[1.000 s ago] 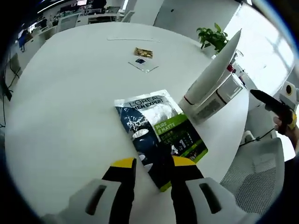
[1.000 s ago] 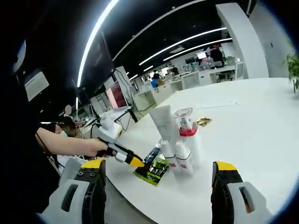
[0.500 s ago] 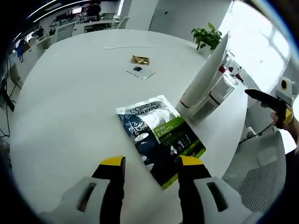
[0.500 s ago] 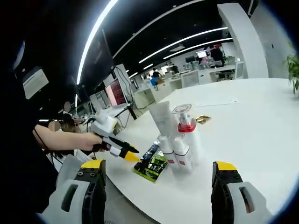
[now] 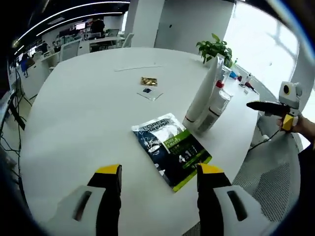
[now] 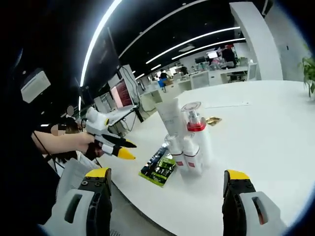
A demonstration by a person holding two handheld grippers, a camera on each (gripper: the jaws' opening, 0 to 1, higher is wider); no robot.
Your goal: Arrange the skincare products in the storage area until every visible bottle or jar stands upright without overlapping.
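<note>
Flat sachet point(image 5: 173, 150) lies on white tabletop point(image 5: 83, 118), just ahead of open, empty left tongs point(image 5: 157, 173), long axis angled right, beside upright bottles point(image 5: 206, 101). Right tongs point(image 6: 170, 183) open, empty, farther off.

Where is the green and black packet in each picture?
Left gripper view: the green and black packet lies flat on the white table, just right of the middle, beyond the left gripper.
Right gripper view: the packet is left of the middle, near the table's edge.
Shared landmark: the tall white tube stands right beside the packet in both views.
</note>
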